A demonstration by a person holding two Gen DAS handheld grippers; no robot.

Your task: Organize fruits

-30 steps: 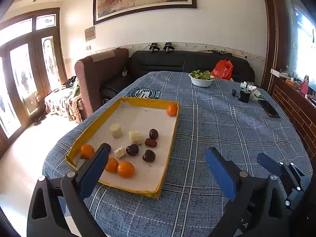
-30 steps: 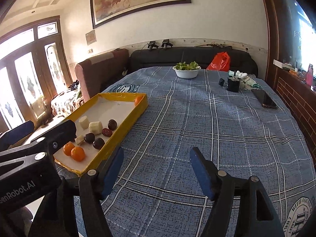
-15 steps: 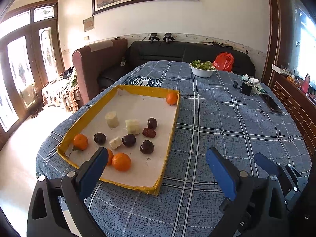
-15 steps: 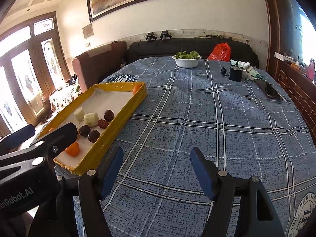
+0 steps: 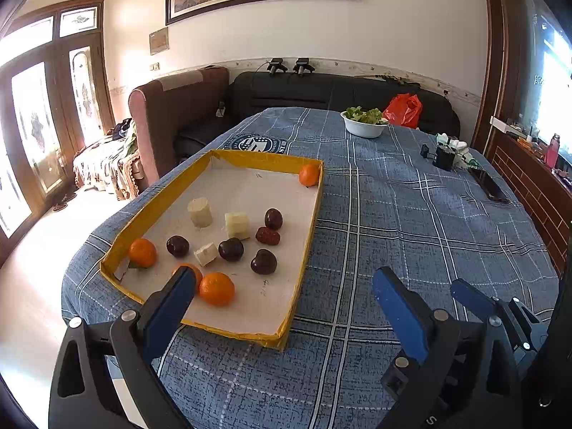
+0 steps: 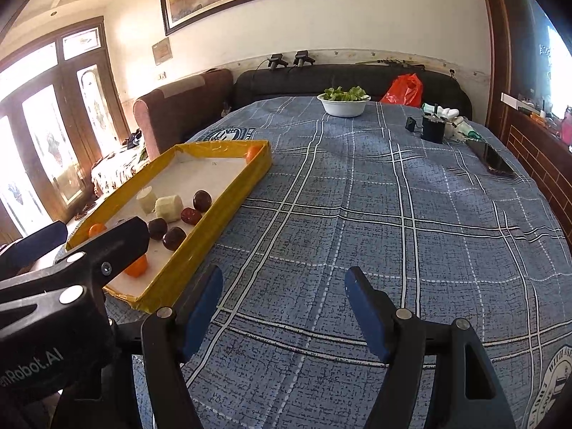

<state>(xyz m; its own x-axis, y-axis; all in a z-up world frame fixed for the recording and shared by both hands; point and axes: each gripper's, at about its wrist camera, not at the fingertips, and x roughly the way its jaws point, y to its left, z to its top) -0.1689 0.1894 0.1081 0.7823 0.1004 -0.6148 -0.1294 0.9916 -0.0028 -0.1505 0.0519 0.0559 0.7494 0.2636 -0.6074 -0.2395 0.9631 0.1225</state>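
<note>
A blue plaid cloth covers the table, and on its left side lies a shallow yellow-rimmed tray with a white floor. Both grippers hang over the near edge with nothing between their blue pads: the left gripper is spread wide, its left finger over the tray's near corner, and the right gripper is likewise released above bare cloth to the right of the tray. At the far end stands a white bowl of greens, with a red bag behind it on the sofa, and a phone lies near the right edge. The fruit all sits in the tray. Oranges cluster at the near end, one at the left wall, one partly hidden behind the left finger, and a lone one in the far right corner. Pale chunks, possibly banana or apple, sit mid-tray. Dark plums lie among them, beside a wrinkled red date.
</note>
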